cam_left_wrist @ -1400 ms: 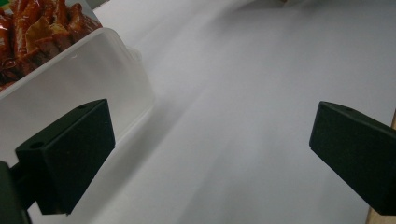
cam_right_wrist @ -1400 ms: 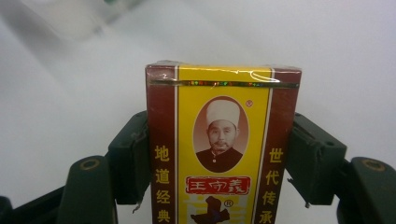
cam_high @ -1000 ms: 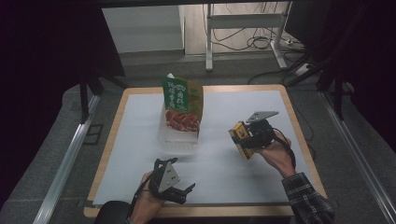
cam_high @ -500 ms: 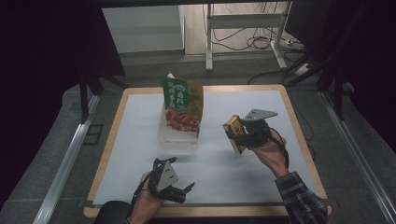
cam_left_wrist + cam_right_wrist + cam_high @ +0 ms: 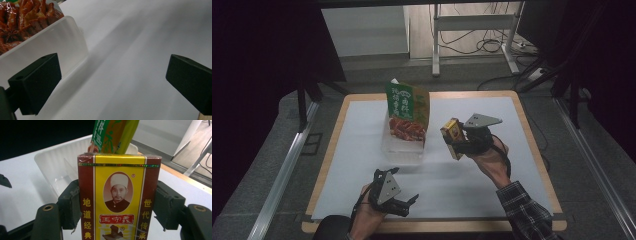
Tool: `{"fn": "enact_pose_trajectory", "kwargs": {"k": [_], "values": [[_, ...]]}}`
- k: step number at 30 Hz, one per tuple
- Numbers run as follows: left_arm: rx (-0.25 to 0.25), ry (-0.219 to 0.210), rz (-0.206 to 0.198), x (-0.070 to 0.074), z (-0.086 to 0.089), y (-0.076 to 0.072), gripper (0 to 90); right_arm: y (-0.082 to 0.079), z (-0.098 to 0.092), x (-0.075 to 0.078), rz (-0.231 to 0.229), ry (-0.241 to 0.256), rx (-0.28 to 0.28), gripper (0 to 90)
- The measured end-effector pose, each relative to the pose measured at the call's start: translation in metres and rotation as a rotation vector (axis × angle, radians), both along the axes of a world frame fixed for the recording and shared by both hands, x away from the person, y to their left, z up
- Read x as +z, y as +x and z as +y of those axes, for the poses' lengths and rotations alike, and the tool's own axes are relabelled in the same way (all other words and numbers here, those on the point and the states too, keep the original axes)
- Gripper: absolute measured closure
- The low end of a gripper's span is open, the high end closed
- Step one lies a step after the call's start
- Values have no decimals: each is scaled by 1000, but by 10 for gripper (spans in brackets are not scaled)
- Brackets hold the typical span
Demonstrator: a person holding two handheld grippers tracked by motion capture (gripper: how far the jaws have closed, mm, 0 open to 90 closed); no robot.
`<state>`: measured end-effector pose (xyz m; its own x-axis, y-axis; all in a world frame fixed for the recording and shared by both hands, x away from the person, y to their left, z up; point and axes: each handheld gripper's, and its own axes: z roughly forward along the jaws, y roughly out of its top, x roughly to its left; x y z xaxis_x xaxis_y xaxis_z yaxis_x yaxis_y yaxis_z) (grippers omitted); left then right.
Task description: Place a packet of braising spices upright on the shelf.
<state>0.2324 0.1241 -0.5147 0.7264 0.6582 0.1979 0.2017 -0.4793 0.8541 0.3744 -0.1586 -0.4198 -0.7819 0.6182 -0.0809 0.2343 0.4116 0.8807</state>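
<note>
Your right claw (image 5: pixel 458 140) pinches a yellow-and-maroon box (image 5: pixel 119 197) across its narrow sides, one black jaw on each edge, with the box standing upright and its long axis running up out of the grip. In the right gripper view the printed face looks back at you, and just beyond the box's top edge lies the open white plastic tray (image 5: pixel 53 162), so the tray sits straight ahead of this claw and slightly lower. From the high view the box (image 5: pixel 451 136) hangs above the white tabletop (image 5: pixel 492 170), near the tray's (image 5: pixel 404 150) right wall but apart from it. A green snack packet (image 5: pixel 408 112) already stands tilted in the tray's far half, leaving the near half free, and I judge that is where the box should go. Your right hand is clearly the nearer one for that move. Your left claw (image 5: pixel 404 205) rests low by the near edge of the tabletop with its jaws spread wide and nothing between them; its own view shows the tray's frosted wall (image 5: pixel 47 47) just beside one jaw.
</note>
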Motion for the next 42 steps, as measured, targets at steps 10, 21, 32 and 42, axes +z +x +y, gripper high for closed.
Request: {"fn": "enact_pose_trajectory", "kwargs": {"k": [10, 21, 32, 42], "values": [[11, -8, 7, 1, 2, 0, 0, 2, 21, -1, -1, 33, 19, 320], [25, 4, 8, 1, 4, 0, 0, 4, 41, 6, -13, 92, 55, 320], [28, -1, 6, 2, 5, 0, 0, 10, 65, 5, -7, 151, 79, 320], [32, -7, 7, 2, 6, 0, 0, 14, 85, -1, -20, 176, 89, 320]]}}
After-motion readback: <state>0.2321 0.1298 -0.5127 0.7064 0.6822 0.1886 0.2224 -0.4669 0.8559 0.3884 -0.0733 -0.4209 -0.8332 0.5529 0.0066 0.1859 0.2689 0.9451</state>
